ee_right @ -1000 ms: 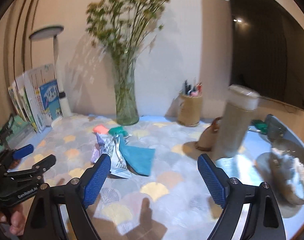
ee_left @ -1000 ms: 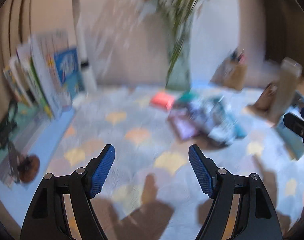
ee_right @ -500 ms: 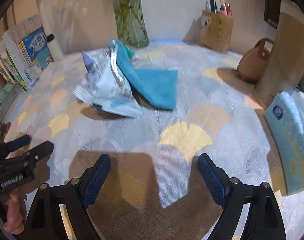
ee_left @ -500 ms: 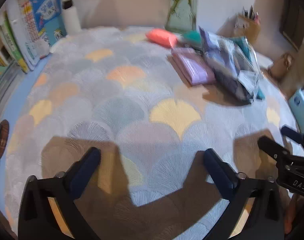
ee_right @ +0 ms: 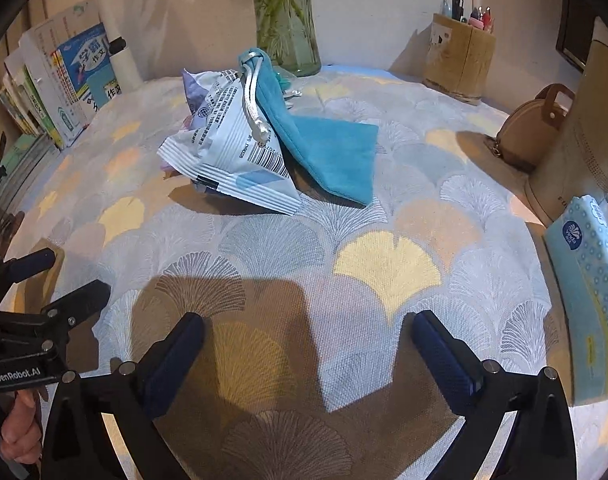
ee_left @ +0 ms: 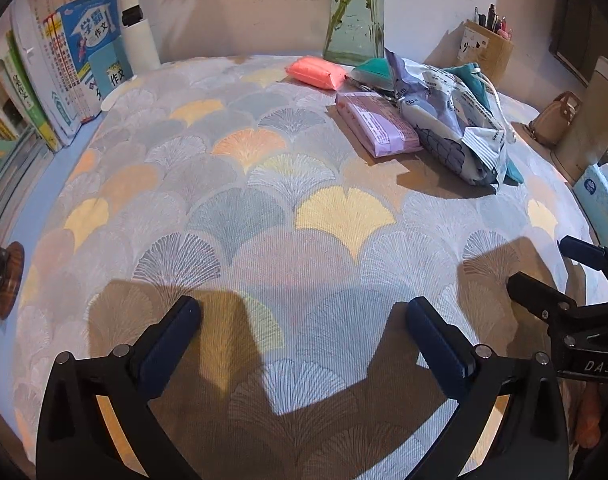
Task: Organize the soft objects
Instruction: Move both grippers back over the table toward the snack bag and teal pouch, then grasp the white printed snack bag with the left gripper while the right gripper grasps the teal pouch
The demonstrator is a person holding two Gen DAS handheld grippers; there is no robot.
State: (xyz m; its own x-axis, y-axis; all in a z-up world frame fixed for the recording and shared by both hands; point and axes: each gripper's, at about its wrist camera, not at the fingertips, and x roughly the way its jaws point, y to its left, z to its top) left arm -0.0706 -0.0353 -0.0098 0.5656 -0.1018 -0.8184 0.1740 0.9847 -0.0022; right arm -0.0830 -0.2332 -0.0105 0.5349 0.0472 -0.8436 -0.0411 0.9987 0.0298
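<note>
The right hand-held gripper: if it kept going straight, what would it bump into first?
Probably the white snack packet, with the teal pouch draped beside it. The right hand-held gripper is open over bare tablecloth; depth is unclear.

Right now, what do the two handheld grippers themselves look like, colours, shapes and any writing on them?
Both match: the left gripper and right gripper have black angular frames with silver rivets and dark blue ribbed pads on the jaws. Seen from the side, the left one is printed "GenRobot.AI" in white and the right one "DAS". A bare hand grips the left handle; no sleeve shows.

Glass vase (ee_left: 353, 12), books (ee_left: 64, 64) and pen holder (ee_right: 459, 60) line the wall.
</note>
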